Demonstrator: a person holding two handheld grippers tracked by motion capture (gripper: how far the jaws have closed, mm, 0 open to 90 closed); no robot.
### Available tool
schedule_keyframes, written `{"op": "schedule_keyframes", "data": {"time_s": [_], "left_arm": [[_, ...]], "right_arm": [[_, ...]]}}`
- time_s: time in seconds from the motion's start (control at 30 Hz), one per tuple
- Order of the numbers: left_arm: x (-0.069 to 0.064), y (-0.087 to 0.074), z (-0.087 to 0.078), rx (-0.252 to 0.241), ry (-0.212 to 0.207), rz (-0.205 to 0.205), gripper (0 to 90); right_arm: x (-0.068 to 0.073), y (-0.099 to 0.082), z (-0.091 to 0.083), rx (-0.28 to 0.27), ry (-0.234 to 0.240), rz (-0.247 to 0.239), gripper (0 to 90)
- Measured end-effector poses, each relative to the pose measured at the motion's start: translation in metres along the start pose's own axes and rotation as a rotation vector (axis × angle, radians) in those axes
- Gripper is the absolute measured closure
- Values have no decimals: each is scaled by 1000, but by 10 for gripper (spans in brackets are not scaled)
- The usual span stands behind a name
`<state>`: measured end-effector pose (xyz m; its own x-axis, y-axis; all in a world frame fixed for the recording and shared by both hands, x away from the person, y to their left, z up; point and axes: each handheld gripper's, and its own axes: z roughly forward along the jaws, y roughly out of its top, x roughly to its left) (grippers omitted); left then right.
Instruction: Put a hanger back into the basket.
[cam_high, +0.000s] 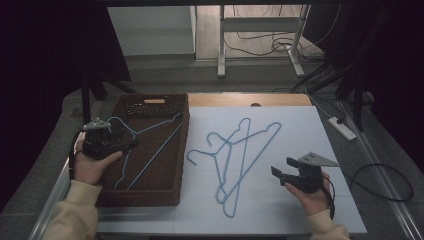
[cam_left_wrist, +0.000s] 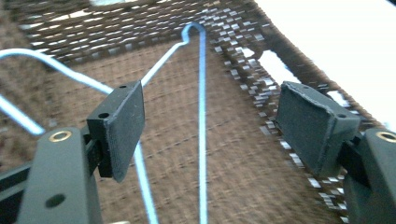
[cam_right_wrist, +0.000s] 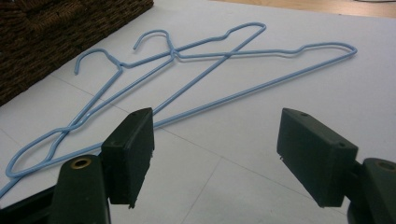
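Hangers: one lies in the basket (cam_high: 181, 150) at left of frame under the left gripper (cam_high: 121, 141), jaws spread, nothing pinched; two hangers (cam_high: 240, 155) wait at centre, so the right gripper (cam_high: 281, 166), jaws also spread, should pinch one wire squarely.

A lab-like recording space

Dark curtains (cam_high: 45, 55) flank a white-topped wooden table (cam_high: 280, 210); loose black cables (cam_high: 260, 45) and a white power strip (cam_high: 342, 128) lie on the grey floor.
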<state>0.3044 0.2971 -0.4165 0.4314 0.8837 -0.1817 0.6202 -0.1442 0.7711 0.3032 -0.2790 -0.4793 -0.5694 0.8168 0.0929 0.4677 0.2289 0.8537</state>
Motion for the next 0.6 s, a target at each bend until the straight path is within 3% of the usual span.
{"op": "schedule_keyframes", "data": {"time_s": [0.17, 0.33, 0.4, 0.5, 0.53, 0.6], "left_arm": [[-9, -2, -4, -29, -31, 12, 242], [-22, -4, -11, -71, -90, 21, 242], [-29, -4, -12, -77, -88, 42, 242], [-54, -2, -11, -72, -105, 126, 239], [-54, -2, -11, -72, -105, 126, 237], [-68, 0, -11, -83, -117, 150, 237]], "right_arm": [[0, 0, 0, -1, -1, 1, 283], [0, 0, 1, 1, -1, -1, 282], [0, 0, 1, 1, -2, 0, 282], [0, 0, 1, 4, -1, -1, 282], [0, 0, 1, 4, -1, -1, 282], [0, 0, 1, 4, -1, -1, 282]]}}
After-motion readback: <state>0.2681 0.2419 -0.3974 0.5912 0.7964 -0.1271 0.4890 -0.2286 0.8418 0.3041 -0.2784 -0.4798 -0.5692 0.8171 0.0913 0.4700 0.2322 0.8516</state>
